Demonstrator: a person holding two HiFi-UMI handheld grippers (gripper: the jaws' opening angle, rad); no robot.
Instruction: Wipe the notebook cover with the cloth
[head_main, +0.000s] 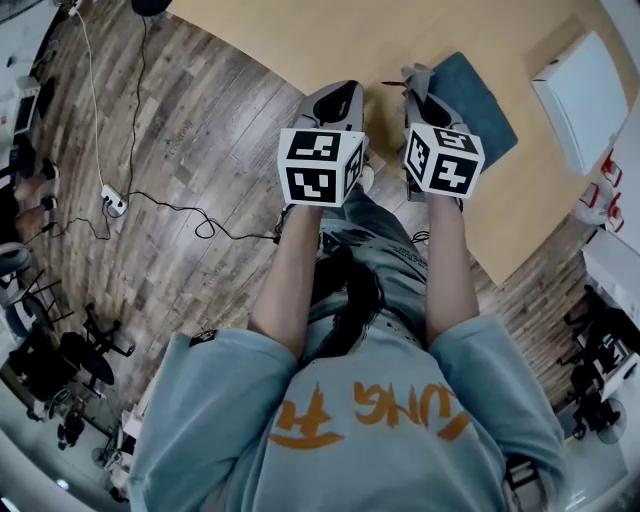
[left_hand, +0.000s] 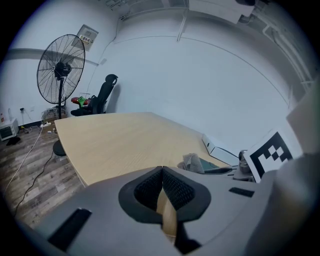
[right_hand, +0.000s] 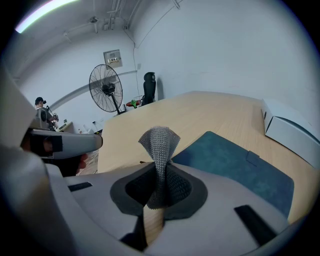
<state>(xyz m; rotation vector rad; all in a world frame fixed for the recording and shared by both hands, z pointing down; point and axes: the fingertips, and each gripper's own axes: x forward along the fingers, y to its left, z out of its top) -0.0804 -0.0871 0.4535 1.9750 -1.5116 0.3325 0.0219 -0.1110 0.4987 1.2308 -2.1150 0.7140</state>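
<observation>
Our right gripper (right_hand: 159, 172) pinches the grey cloth (right_hand: 160, 142) upright between its jaws. The teal notebook (right_hand: 235, 165) lies on the table (right_hand: 220, 112) just ahead, rightward. Our left gripper (left_hand: 162, 170) is clenched, empty.

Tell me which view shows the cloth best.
Right gripper view: the grey cloth stands up close to the lens, pinched in the right gripper, with its weave clear. The left gripper view shows it only small, off to the right. In the head view the right gripper hides most of it.
</observation>
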